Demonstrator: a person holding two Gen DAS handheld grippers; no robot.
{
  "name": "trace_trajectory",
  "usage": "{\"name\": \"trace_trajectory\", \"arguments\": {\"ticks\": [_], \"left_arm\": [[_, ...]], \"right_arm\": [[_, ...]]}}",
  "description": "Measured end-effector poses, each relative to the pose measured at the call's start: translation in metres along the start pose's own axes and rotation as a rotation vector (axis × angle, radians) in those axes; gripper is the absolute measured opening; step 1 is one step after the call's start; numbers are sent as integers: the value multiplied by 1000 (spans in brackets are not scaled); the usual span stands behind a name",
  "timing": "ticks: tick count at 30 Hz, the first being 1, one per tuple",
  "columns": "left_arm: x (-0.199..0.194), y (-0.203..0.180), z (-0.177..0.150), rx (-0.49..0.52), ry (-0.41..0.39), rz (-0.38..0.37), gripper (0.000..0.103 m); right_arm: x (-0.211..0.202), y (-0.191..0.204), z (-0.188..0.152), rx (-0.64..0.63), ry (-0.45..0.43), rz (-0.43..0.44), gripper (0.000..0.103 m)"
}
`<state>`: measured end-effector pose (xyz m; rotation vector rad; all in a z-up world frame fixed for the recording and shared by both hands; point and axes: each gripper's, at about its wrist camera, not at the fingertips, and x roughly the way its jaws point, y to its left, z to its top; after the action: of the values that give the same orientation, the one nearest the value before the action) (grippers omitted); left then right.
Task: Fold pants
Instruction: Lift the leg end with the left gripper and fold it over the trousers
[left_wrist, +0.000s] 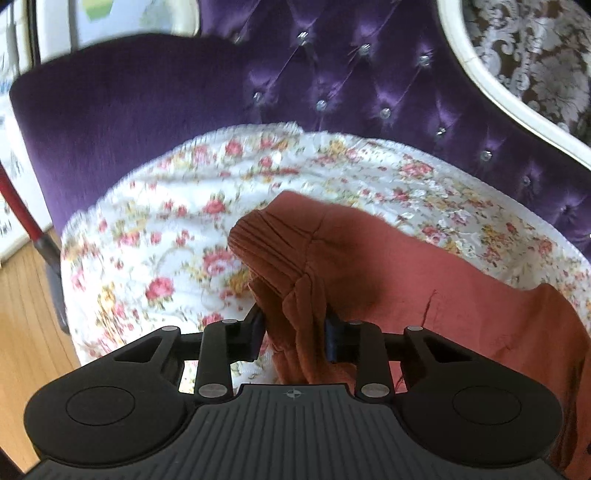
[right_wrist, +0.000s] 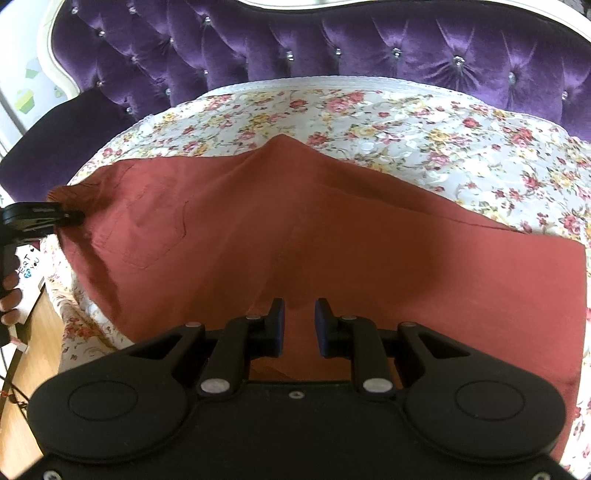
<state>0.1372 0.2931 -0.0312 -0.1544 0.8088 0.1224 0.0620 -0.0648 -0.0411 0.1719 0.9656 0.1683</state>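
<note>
One bed (right_wrist: 424, 122) is lying beneath both tools, carrying one pair of rust pants (right_wrist: 258, 221) spread flat for folding. Two tools are working: the left tool (left_wrist: 295, 325) is clamping the gathered waistband between its fingers to lift it, while the right tool (right_wrist: 298, 325) is hovering above the cloth, fingers apart, gripping nothing
</note>
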Motion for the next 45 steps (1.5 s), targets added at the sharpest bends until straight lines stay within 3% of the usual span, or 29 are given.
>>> {"name": "trace_trajectory", "arguments": {"ticks": [10, 14, 17, 20, 22, 25, 33, 39, 45], "left_arm": [[-51, -35, 6, 97, -117, 2, 28], [-78, -51, 7, 139, -167, -21, 27], [-94, -61, 7, 162, -196, -43, 25], [-107, -73, 9, 187, -217, -68, 23], [-116, -81, 7, 212, -236, -80, 23], [-133, -100, 3, 264, -264, -109, 22], [-171, -181, -25, 444, -341, -233, 22], [-161, -263, -74, 589, -290, -362, 22], [-119, -332, -134, 701, -118, -444, 22]], "right_arm": [[3, -9, -2, 38, -29, -7, 30], [14, -2, -1, 42, -25, 29, 29], [29, 10, -6, 33, 18, 68, 28], [30, 26, -11, -36, 2, 36, 30], [26, 28, -12, -46, 4, 71, 27], [16, 18, -13, -6, -11, 124, 25], [-18, -29, -18, 81, -96, 81, 25], [-36, -88, -31, 192, -114, 5, 26], [-49, -142, -54, 300, -106, -71, 26]]}}
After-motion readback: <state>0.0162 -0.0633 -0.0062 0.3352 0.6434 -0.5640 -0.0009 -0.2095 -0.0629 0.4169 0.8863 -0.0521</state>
